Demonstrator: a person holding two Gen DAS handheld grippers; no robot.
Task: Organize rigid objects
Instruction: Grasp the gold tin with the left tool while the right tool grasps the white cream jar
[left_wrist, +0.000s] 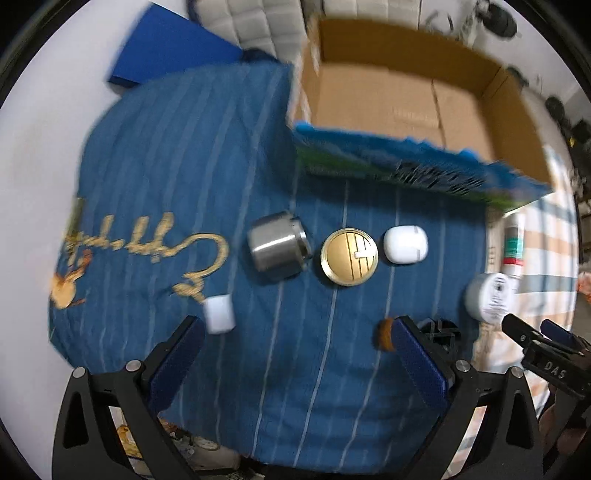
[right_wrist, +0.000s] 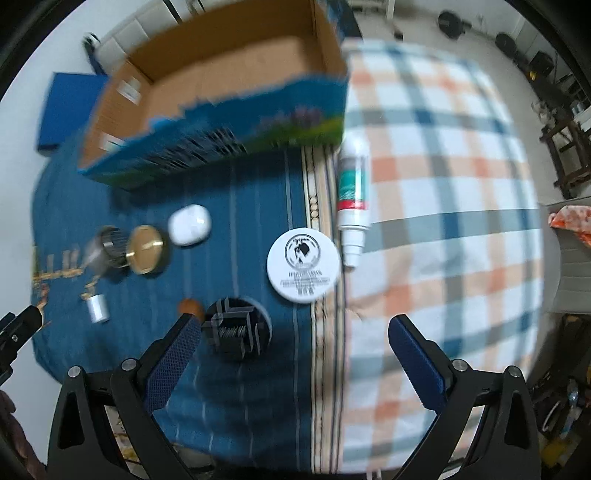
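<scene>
On the blue cloth (left_wrist: 166, 155) lie a steel cup on its side (left_wrist: 279, 245), a gold lid (left_wrist: 349, 256), a white case (left_wrist: 405, 244), a small white cylinder (left_wrist: 219, 314), a small orange piece (left_wrist: 386, 334), a black round holder (right_wrist: 238, 330), a white round tin (right_wrist: 303, 264) and a spray bottle (right_wrist: 352, 195). An open cardboard box (left_wrist: 388, 96) stands behind them. My left gripper (left_wrist: 299, 354) is open and empty above the cloth, in front of the cup and lid. My right gripper (right_wrist: 295, 350) is open and empty, near the black holder and white tin.
A plaid cloth (right_wrist: 443, 166) covers the right side. A blue flat box (left_wrist: 166, 48) lies at the back left on the white surface. The right gripper's tip (left_wrist: 539, 343) shows at the left view's right edge.
</scene>
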